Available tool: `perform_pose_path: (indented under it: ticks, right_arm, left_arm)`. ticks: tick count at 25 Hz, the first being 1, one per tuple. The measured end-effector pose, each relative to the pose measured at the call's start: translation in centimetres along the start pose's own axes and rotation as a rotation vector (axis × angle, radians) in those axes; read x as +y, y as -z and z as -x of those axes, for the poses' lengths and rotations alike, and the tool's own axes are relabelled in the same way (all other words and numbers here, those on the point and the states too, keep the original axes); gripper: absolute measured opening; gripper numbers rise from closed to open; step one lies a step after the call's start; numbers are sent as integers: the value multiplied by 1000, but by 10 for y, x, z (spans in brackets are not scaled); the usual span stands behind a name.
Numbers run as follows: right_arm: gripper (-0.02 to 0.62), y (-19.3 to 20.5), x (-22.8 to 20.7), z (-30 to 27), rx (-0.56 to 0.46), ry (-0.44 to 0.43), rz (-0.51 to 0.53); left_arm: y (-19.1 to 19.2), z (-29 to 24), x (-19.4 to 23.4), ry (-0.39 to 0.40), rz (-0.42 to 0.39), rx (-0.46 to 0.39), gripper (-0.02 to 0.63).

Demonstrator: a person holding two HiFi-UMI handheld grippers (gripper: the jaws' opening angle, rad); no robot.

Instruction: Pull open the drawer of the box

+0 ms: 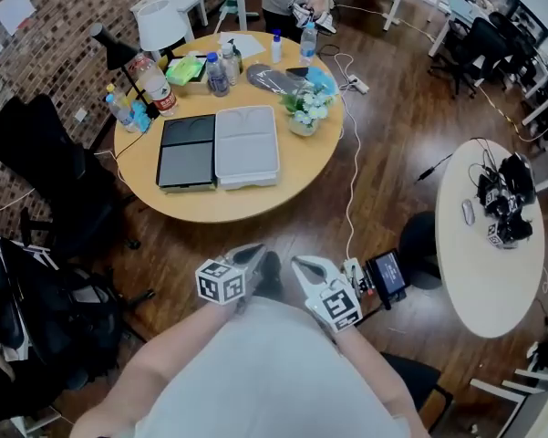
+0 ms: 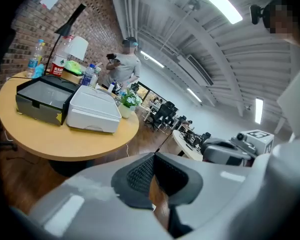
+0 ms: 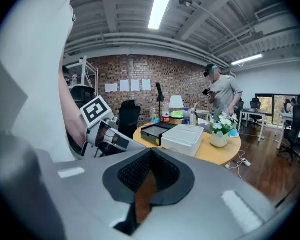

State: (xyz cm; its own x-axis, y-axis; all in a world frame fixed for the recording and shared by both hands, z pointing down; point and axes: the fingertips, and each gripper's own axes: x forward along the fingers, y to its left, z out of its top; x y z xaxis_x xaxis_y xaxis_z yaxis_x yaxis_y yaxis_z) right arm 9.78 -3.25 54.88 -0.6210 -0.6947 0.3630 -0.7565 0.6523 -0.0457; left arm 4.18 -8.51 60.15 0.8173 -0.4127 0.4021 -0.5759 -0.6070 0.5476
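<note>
Head view showed you standing well back from the round table (image 1: 255, 210), with both tools drawn in close to your body and nothing yet within reach. The white box (image 1: 246, 144) lay near the middle of the table, side by side and touching the black box (image 1: 187, 151) on its left. Its long axis ran away from you towards the table's far edge. Its short front face, which seemed to carry a finger recess and so is probably the drawer front, looked towards the near edge and towards you. The box therefore lay straight ahead and well apart from the tools. The left gripper (image 1: 253, 252) lined up with it a little more directly than the right gripper (image 1: 303, 265), though both were about equally far off.

Left gripper view had the jaws clenched together, pads meeting, with nothing held between them. Right gripper view showed the same: jaws pressed closed and empty, touching nothing.
</note>
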Motion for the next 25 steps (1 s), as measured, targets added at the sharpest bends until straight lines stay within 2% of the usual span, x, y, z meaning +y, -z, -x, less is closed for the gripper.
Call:
perform_pose_path:
  ticks: [6, 11, 16, 21, 25]
  right_arm:
    - [0, -26, -18, -43, 28, -55, 62]
    - [0, -37, -27, -66, 31, -114, 115]
    - [0, -44, -34, -93, 56, -181, 175]
    - [0, -50, -40, -113, 68, -232, 214]
    - [0, -46, -53, -117, 121, -250, 256]
  left_arm:
    - [-21, -4, 45, -51, 106, -63, 6]
    - [-21, -8, 71, -93, 246, -103, 5]
    - [-23, -13, 89, -114, 344, -134, 6]
    - [-30, -21, 101, -114, 452, -201, 6]
    - [-40, -40, 110, -113, 588, -287, 6]
